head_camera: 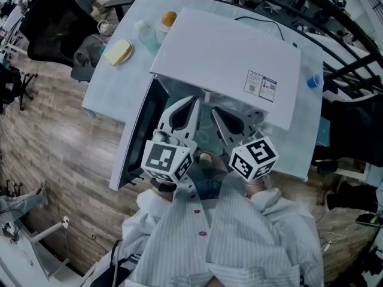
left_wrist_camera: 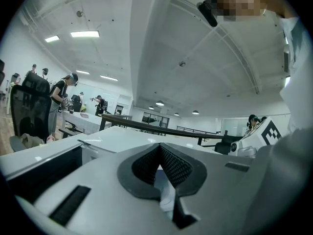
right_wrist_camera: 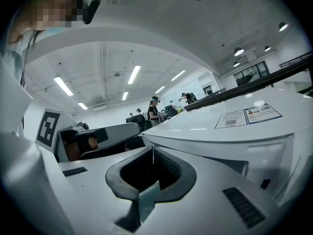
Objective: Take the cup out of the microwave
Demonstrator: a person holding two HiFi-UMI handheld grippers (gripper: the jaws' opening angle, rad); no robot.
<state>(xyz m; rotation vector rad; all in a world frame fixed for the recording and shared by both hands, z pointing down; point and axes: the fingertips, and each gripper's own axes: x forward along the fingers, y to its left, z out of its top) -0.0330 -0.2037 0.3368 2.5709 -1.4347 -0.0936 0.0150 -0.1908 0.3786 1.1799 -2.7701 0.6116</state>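
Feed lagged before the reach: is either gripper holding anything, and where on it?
Nothing is held: the left gripper and right gripper both show jaws closed together, empty, before the open white box-shaped microwave.

Table (head_camera: 108,91): pale blue top, standing on a wooden plank floor (head_camera: 66,154).
Microwave (head_camera: 233,58): white, resting on the middle of the table and covering most of the top; a sticker on its upper panel, toward the right.
Microwave door (head_camera: 134,139): swung open to the left, reaching out past the near table edge.
Left part: flat yellow item (head_camera: 118,52), lying alone near the left edge.
Far left of the microwave: clear container (head_camera: 145,33) and orange-topped item (head_camera: 169,19), close together; kind impossible to tell.
Right edge: small blue item (head_camera: 313,82), just beside the microwave.
Behind the microwave: thin black cable (head_camera: 258,20), curving over the table top.
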